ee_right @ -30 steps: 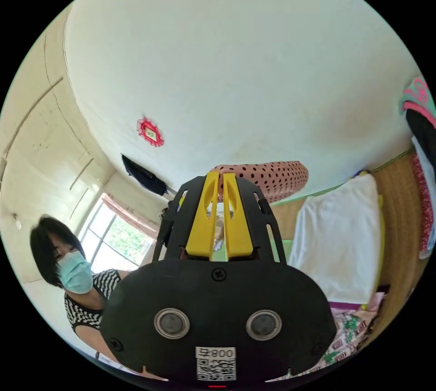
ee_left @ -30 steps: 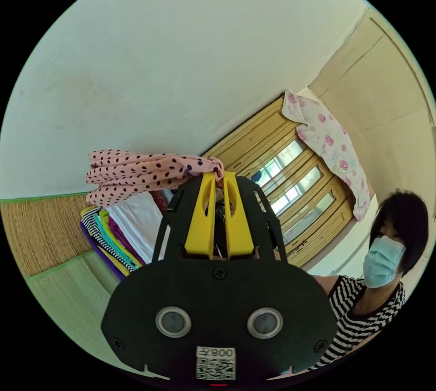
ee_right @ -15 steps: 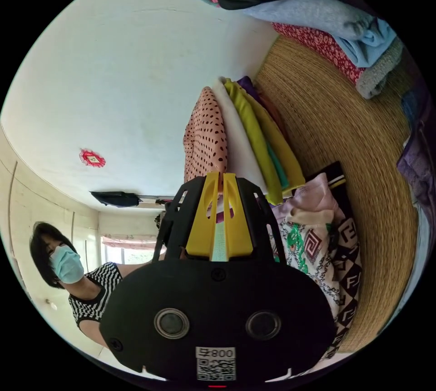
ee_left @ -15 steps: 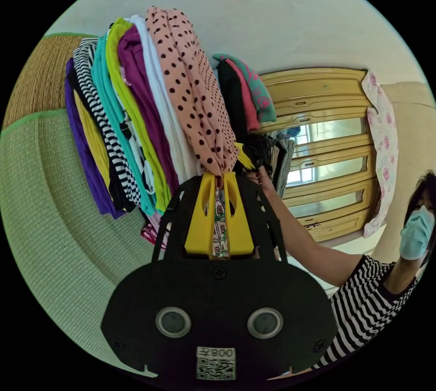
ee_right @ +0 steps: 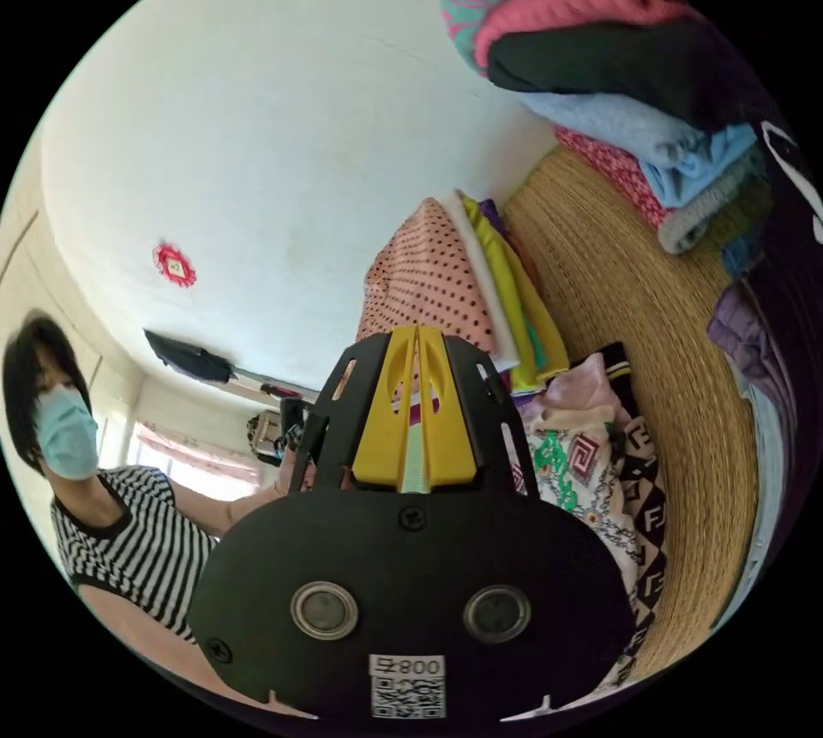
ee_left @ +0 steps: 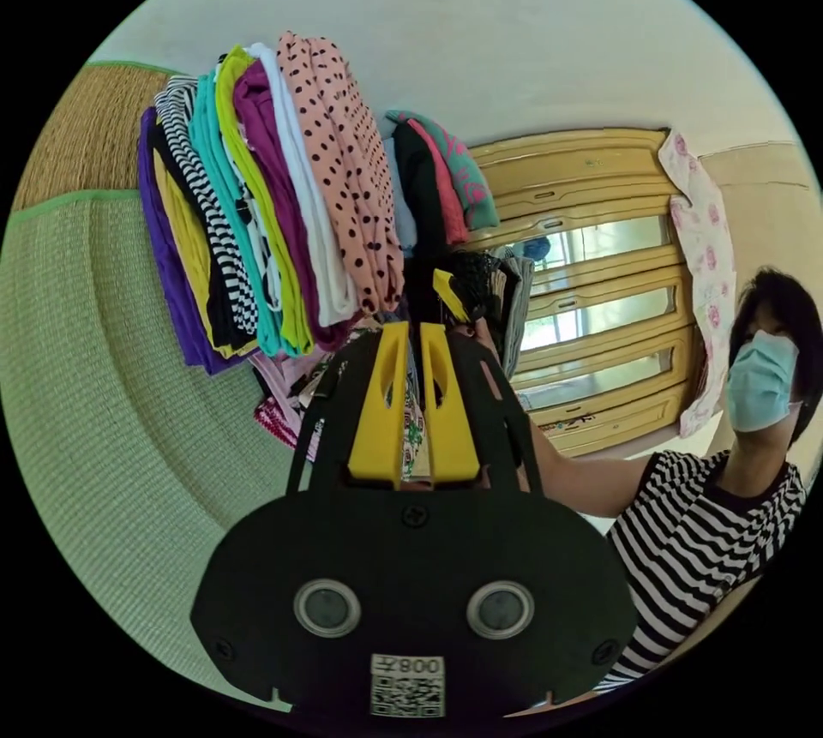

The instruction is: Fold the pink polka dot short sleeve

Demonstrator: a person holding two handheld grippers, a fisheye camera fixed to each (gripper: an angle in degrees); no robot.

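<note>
Released since the earlier frame, the folded pink short-sleeve top with black polka dots now lies as the last layer on the stack of folded garments, clear of both tools. Left gripper: yellow jaws slightly parted, gripping nothing, just off the stack's edge. Right gripper: jaw tips pressed together, empty, beside the same top. One second pile sits apart from the stack across bare woven mat.
</note>
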